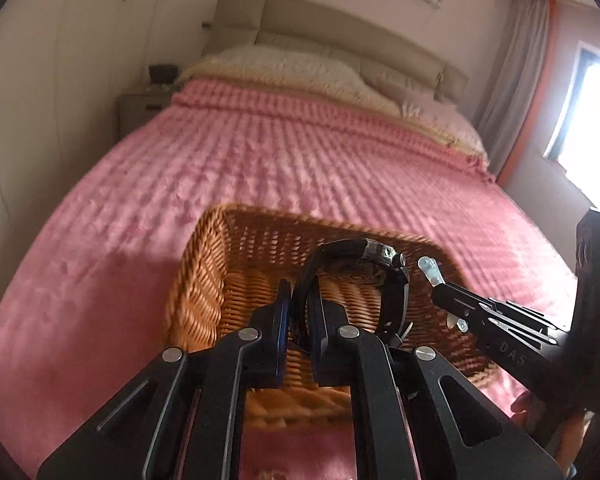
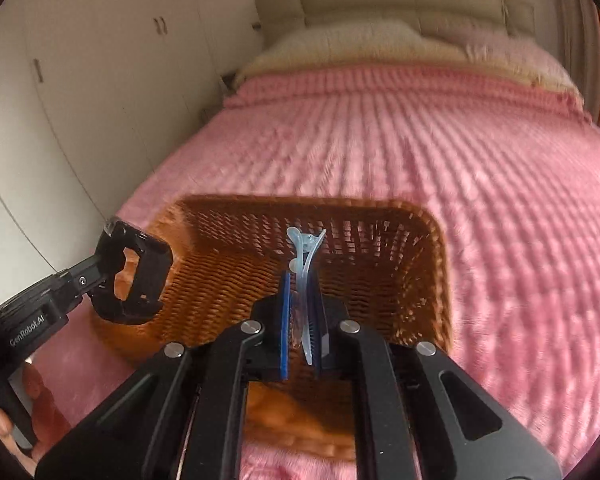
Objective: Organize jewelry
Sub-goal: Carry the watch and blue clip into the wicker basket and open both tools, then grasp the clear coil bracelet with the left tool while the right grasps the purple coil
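Wicker basket (image 2: pixel 380 264) waits just below both grippers: left gripper (image 1: pixel 300 308) pinches a black watch (image 1: pixel 360 276), right gripper (image 2: pixel 302 308) clamps a pale-blue hair clip (image 2: pixel 305 256); next, probably release each inside.

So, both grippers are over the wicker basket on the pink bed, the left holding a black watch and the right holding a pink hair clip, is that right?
Not quite: the hair clip in the right gripper is pale blue, as the right wrist view shows. The rest holds.
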The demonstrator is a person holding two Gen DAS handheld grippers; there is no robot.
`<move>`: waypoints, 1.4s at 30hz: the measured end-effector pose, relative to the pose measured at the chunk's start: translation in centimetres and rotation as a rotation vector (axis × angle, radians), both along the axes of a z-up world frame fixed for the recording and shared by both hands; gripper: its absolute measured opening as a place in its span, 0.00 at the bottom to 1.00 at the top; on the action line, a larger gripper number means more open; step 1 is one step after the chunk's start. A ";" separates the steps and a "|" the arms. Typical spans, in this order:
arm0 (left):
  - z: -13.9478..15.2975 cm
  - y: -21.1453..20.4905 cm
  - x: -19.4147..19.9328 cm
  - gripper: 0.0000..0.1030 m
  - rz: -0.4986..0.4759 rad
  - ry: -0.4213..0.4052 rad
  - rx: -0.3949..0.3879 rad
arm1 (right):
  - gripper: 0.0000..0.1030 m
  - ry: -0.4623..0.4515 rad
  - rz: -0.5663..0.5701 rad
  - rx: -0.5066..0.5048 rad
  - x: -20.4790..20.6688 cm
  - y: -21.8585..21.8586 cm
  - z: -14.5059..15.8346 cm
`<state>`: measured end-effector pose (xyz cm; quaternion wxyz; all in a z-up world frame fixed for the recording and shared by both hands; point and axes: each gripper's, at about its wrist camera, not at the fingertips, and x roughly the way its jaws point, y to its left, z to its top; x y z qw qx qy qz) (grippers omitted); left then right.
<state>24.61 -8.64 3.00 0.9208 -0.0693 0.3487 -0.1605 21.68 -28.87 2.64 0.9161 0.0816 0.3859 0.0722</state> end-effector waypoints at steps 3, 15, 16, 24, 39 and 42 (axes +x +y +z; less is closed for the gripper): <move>-2.0 -0.3 1.2 0.06 -0.001 0.044 0.030 | 0.07 0.059 -0.003 0.017 1.5 0.0 -1.8; -2.6 0.1 0.4 0.26 -0.029 0.055 0.014 | 0.32 0.094 -0.005 -0.027 1.1 0.6 -3.1; -2.1 0.4 -0.1 0.27 -0.031 0.044 0.000 | 0.38 0.079 -0.005 -0.022 0.6 0.5 -2.7; 2.0 3.4 -7.9 0.39 -0.069 -0.072 -0.096 | 0.39 -0.016 0.034 0.007 -5.2 0.7 1.4; 0.5 4.7 -21.6 0.44 -0.141 -0.088 -0.098 | 0.39 -0.116 0.036 -0.049 -21.7 -0.9 1.8; -1.8 4.5 -22.3 0.44 -0.135 -0.033 -0.110 | 0.35 -0.076 0.013 -0.024 -22.9 -2.0 -0.3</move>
